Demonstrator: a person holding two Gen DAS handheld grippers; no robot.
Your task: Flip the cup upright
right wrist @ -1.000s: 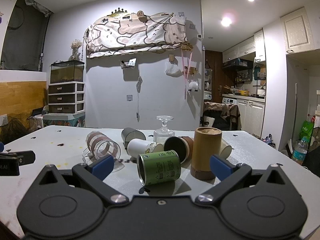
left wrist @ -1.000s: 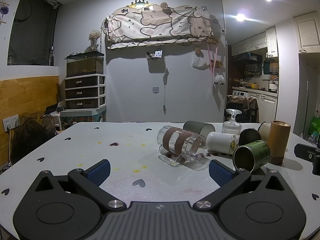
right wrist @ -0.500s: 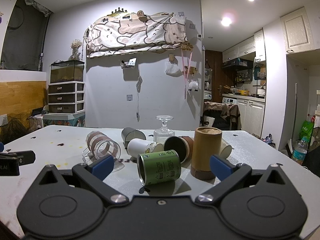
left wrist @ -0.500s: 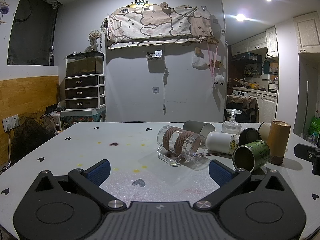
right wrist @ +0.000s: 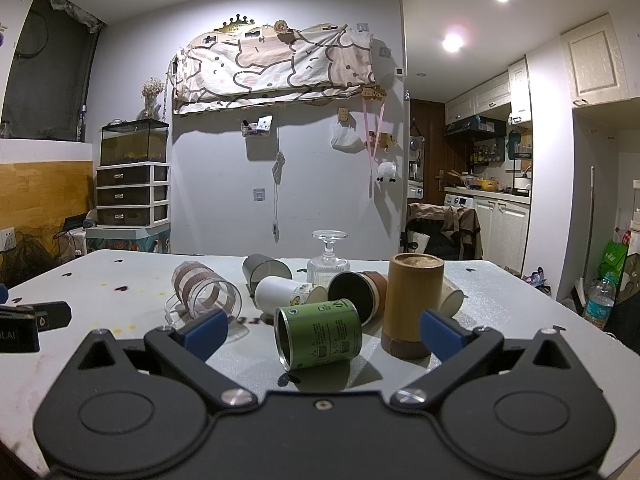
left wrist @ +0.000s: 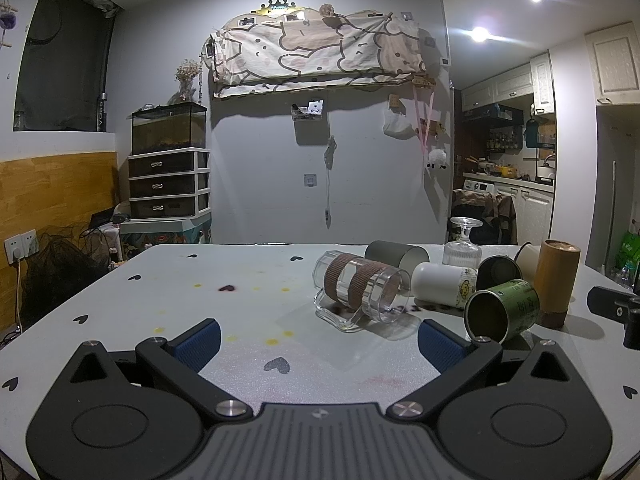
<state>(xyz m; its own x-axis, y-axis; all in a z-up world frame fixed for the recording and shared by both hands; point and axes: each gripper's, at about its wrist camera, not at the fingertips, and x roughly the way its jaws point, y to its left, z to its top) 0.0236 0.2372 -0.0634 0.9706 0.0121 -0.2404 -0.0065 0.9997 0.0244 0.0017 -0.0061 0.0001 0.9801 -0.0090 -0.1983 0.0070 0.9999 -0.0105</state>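
Note:
Several cups lie tipped on the white table (left wrist: 240,304). A clear glass mug with brown bands (left wrist: 358,288) lies on its side just beyond my open, empty left gripper (left wrist: 318,344); it also shows in the right wrist view (right wrist: 206,294). A green tin cup (right wrist: 318,334) lies on its side, mouth toward me, between the fingers of my open, empty right gripper (right wrist: 324,330); it also shows in the left wrist view (left wrist: 502,308). A white cup (right wrist: 290,294), a grey cup (right wrist: 266,270) and a black-brown cup (right wrist: 358,294) lie behind it.
A tall bamboo-coloured cup (right wrist: 412,304) stands mouth down next to the green tin. A glass goblet (right wrist: 329,262) stands upside down at the back. The right gripper's tip (left wrist: 616,312) shows at the left view's right edge. Heart stickers and stains mark the table.

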